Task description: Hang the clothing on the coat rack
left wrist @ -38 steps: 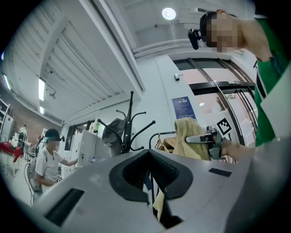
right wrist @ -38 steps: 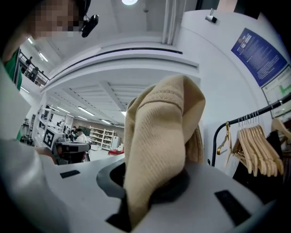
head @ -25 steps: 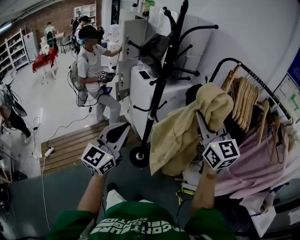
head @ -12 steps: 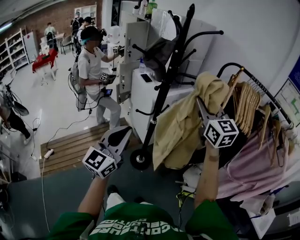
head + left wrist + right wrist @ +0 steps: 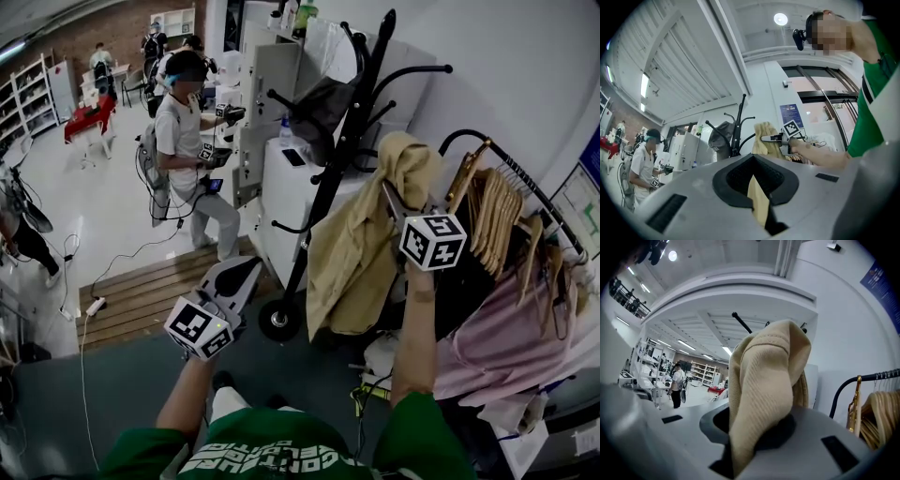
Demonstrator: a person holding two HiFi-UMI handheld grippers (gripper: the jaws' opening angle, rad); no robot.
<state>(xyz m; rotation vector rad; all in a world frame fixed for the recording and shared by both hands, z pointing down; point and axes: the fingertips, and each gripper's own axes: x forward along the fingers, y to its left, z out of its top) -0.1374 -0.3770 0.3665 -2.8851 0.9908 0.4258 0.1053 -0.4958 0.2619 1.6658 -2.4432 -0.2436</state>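
Observation:
A beige knit garment [image 5: 352,253] hangs from my right gripper [image 5: 392,199], which is shut on its top fold, right beside the black coat rack [image 5: 345,131]. In the right gripper view the fabric [image 5: 764,376] bulges out of the jaws of the right gripper [image 5: 754,439], and a rack arm [image 5: 742,323] shows behind it. A dark grey item [image 5: 314,98] hangs on one of the rack's upper hooks. My left gripper [image 5: 246,267] sits low at the left, apart from the garment. Its jaws look closed in the left gripper view [image 5: 757,190], with a thin tan strip in the seam.
A clothes rail with wooden hangers [image 5: 492,202] and a pink garment [image 5: 511,328] stands to the right. A white cabinet [image 5: 295,187] is behind the rack's round base [image 5: 279,319]. A person in white [image 5: 183,131] stands further back, beyond a wooden platform [image 5: 141,291].
My right gripper has carried the beige garment up and closer to the coat rack's pole. The left gripper has hardly moved.

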